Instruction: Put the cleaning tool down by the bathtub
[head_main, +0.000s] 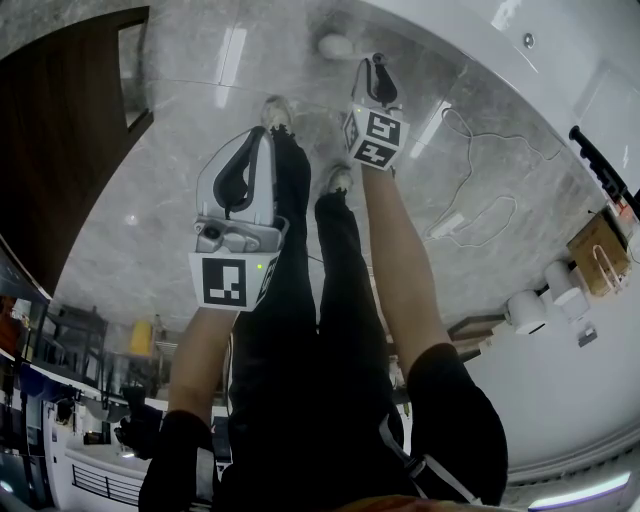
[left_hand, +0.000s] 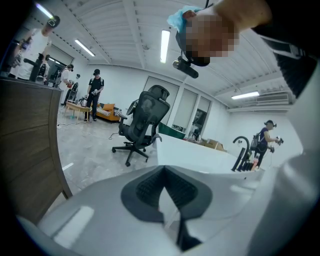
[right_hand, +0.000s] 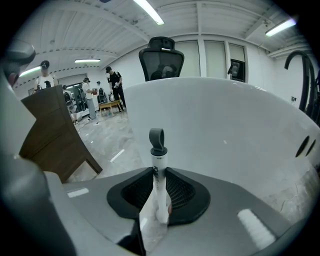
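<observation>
Holding the cleaning tool (right_hand: 158, 150) in my right gripper (right_hand: 159, 172) near the bathtub (right_hand: 225, 125); my left gripper (left_hand: 164, 169) is closed.

The cleaning tool (right_hand: 158, 167) is a thin white stick with a grey ring (right_hand: 156, 136) on its far end. It sits between the two dark pads (right_hand: 182, 192) of the right gripper (head_main: 376, 72), which squeeze it from both sides near its low end. The ring end pokes out past the tips, up in the air. The bathtub (right_hand: 225, 125) is big, white and smooth, with a round side wall. It stands on the grey stone floor (right_hand: 107, 145), close behind the tool.
</observation>
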